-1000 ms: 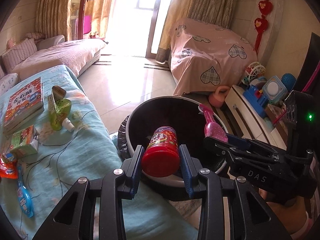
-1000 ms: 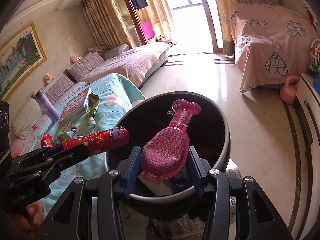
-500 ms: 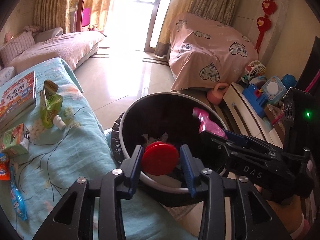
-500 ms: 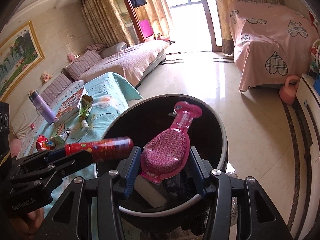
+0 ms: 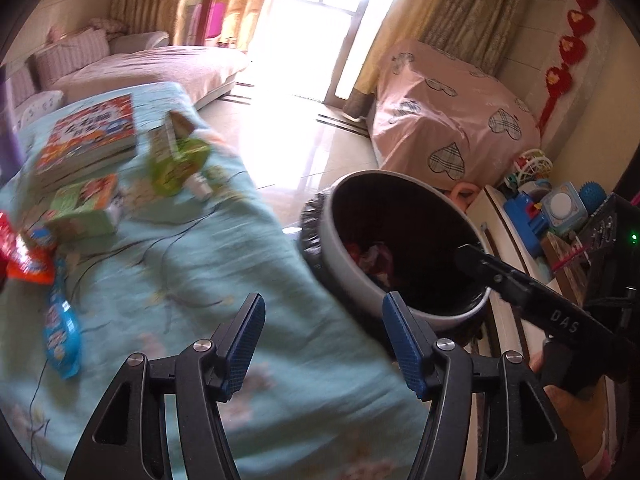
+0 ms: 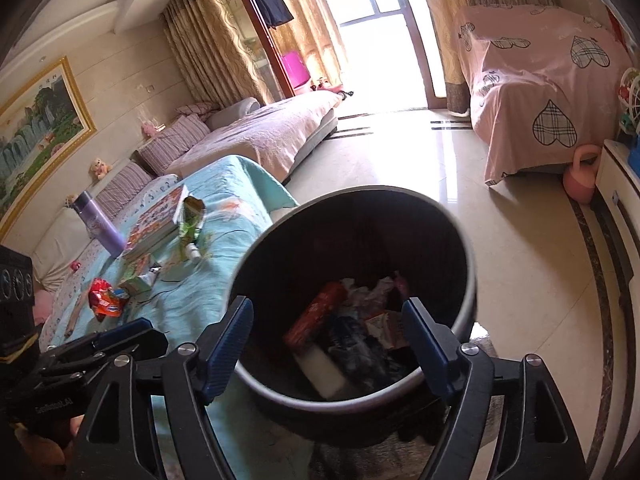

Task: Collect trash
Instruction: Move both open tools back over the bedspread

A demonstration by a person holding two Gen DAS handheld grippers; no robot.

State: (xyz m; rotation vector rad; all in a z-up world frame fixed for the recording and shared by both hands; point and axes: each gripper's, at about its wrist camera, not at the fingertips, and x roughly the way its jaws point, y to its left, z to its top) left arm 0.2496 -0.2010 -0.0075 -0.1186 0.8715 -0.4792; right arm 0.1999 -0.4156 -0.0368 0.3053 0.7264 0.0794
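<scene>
Glossy cream tile floor (image 6: 512, 248) at two o'clock mirrors the window glare. The round black bin (image 6: 464, 240) shows a smooth grey plastic rim and crumpled paper inside. Soft turquoise quilted cloth (image 5: 192, 280) covers the bed; blue ribbed rubber-like pads line matt black fingers (image 5: 244, 344).

We note a pink heart-patterned cover (image 6: 548, 76) draped over furniture by the bright balcony door (image 6: 384, 44), with a pink kettlebell (image 6: 582, 178) on the tiled floor (image 6: 516, 264) just beside it. Along the left wall we record a sofa (image 6: 256, 136) with striped cushions (image 6: 176, 140), a framed landscape painting (image 6: 38, 124) above, and beige curtains (image 6: 200, 48). On the teal tablecloth (image 5: 208, 264) we see a book (image 5: 90, 136) and a purple bottle (image 6: 98, 224); red heart ornaments (image 5: 572, 48) hang at the right wall.
</scene>
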